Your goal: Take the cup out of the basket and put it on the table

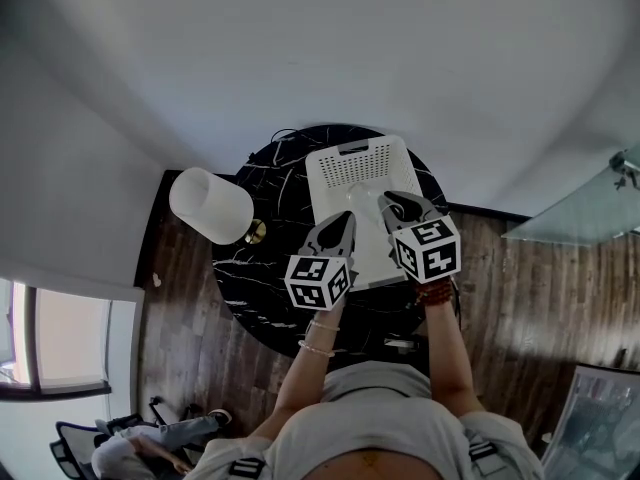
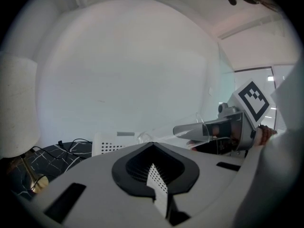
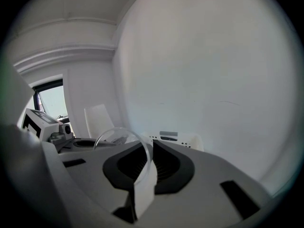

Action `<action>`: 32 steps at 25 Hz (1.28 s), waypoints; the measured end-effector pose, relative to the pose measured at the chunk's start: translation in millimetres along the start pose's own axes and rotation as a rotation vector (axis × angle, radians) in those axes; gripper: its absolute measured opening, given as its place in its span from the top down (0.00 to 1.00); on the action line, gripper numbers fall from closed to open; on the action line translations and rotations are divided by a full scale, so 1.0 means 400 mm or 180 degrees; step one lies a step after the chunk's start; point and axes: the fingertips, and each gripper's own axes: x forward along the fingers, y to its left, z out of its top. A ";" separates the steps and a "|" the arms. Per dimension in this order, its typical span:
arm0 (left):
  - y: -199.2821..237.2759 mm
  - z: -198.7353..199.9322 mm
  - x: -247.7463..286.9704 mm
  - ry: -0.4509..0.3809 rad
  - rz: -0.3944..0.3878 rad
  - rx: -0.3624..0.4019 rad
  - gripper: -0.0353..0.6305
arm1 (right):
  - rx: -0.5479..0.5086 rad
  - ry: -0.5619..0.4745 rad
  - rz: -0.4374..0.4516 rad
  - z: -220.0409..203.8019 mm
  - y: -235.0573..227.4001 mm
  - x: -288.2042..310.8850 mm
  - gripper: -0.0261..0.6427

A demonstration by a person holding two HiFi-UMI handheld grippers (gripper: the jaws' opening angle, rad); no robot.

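Observation:
A white perforated basket (image 1: 355, 158) stands on a round black marble table (image 1: 255, 268). My left gripper (image 1: 340, 226) is at the basket's left side, and in the left gripper view its jaws (image 2: 154, 170) are shut on a strip of the basket's dotted white wall. My right gripper (image 1: 400, 206) is over the basket's near right part, shut on the rim of a clear cup (image 3: 121, 139). The cup (image 2: 166, 134) hangs sideways from the right gripper (image 2: 209, 129), above the basket (image 2: 107, 144). From the head view the cup (image 1: 364, 201) is only a faint clear shape.
A white lamp shade (image 1: 210, 205) on a brass base stands at the table's left side, close to the left gripper. Black cables lie on the marble (image 2: 66, 148). Dark wooden floor surrounds the table, and a white wall rises behind it.

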 end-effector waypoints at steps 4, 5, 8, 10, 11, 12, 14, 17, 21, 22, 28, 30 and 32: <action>-0.005 0.008 -0.008 -0.0029 0.0003 0.0030 0.94 | -0.0005 -0.0072 -0.0015 0.012 0.006 -0.018 0.91; -0.007 0.010 -0.010 -0.0037 0.0004 0.0035 0.94 | -0.0004 -0.0090 -0.0014 0.015 0.008 -0.022 0.91; -0.012 0.015 -0.014 -0.0059 0.0003 0.0044 0.94 | -0.0007 -0.0134 -0.0006 0.025 0.017 -0.037 0.91; -0.016 0.019 -0.017 -0.0069 0.0000 0.0048 0.94 | -0.0018 -0.0159 -0.0008 0.032 0.023 -0.047 0.91; -0.019 0.020 -0.019 -0.0075 -0.0003 0.0052 0.94 | -0.0020 -0.0173 -0.0011 0.035 0.024 -0.053 0.91; -0.022 0.023 -0.021 -0.0081 -0.0005 0.0057 0.94 | -0.0019 -0.0187 -0.0015 0.038 0.026 -0.058 0.91; -0.028 0.027 -0.025 -0.0095 -0.0010 0.0068 0.94 | -0.0016 -0.0206 -0.0023 0.041 0.026 -0.067 0.91; -0.031 0.029 -0.032 -0.0115 -0.0015 0.0072 0.94 | -0.0024 -0.0210 -0.0036 0.039 0.029 -0.076 0.91; -0.036 0.034 -0.040 -0.0131 -0.0010 0.0084 0.94 | -0.0025 -0.0221 -0.0035 0.039 0.034 -0.088 0.91; -0.037 0.036 -0.042 -0.0137 -0.0008 0.0088 0.94 | -0.0027 -0.0224 -0.0035 0.040 0.035 -0.090 0.91; -0.040 0.039 -0.048 -0.0154 -0.0004 0.0107 0.94 | -0.0030 -0.0262 -0.0042 0.043 0.039 -0.102 0.91; -0.042 0.041 -0.051 -0.0155 -0.0004 0.0111 0.94 | -0.0031 -0.0274 -0.0047 0.045 0.039 -0.106 0.91; -0.043 0.043 -0.053 -0.0161 -0.0006 0.0112 0.94 | -0.0038 -0.0283 -0.0057 0.048 0.040 -0.111 0.91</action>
